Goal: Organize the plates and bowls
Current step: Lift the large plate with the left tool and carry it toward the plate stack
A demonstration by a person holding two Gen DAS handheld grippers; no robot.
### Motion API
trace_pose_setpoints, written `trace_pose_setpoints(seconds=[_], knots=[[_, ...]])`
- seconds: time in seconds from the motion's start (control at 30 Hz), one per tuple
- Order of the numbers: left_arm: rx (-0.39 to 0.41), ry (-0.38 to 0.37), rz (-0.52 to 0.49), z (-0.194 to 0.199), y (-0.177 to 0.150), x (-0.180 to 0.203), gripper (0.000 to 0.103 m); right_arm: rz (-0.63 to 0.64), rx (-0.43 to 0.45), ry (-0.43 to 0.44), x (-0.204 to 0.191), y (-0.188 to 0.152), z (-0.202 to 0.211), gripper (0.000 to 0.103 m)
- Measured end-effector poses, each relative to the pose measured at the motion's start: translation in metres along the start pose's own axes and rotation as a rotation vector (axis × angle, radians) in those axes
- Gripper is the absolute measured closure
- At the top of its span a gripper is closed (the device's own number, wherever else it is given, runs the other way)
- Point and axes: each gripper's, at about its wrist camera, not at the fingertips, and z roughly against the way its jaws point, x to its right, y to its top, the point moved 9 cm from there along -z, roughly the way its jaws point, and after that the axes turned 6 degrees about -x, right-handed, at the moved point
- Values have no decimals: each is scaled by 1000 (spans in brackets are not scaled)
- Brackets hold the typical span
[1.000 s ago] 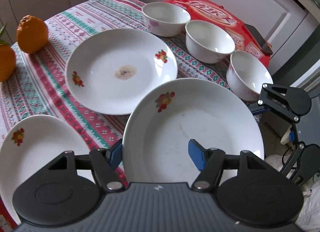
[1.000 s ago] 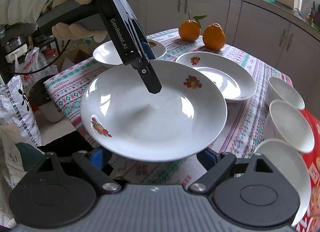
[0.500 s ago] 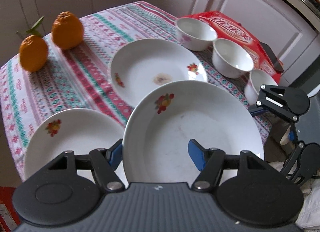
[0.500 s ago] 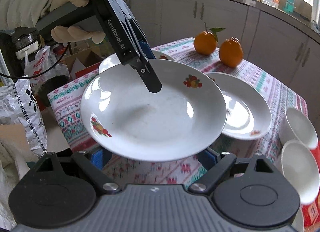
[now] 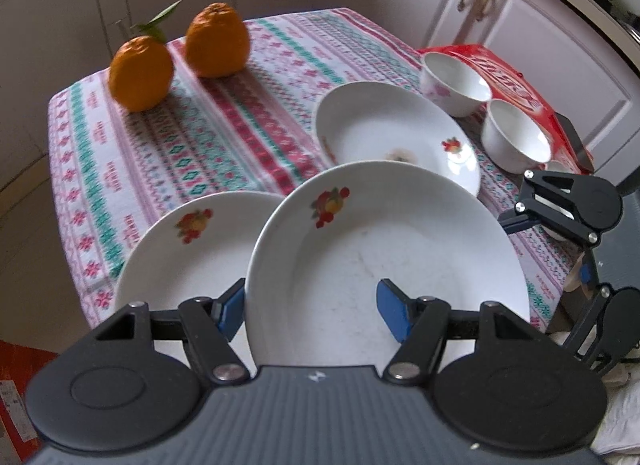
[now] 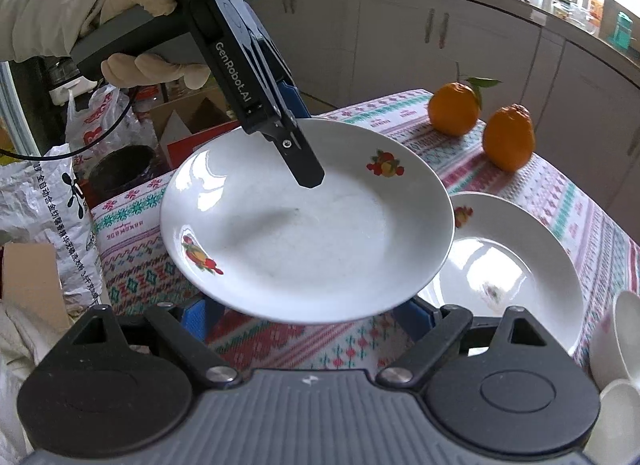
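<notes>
The lifted plate (image 5: 384, 249) is held clear of the tabletop (image 5: 180, 137), above its near edge. It is clamped at the rim by the left gripper (image 5: 312, 309), one finger on top and one beneath. The right gripper (image 6: 308, 315) is spread wide, both pads under the opposite rim; whether they bear it cannot be told. The resting plate (image 5: 180, 257) lies lower, just beside the left gripper, likely the stacking target.
</notes>
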Motion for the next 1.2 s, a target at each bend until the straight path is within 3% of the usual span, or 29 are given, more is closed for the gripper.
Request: trace_pose_setpoints(seconds=[0.6, 1.2], knots=[[14, -12, 75, -9, -12, -42, 36, 28, -27, 28, -3, 26, -27, 10], [18, -20, 99, -16, -17, -57, 36, 25, -44, 33, -5, 38, -37, 10]])
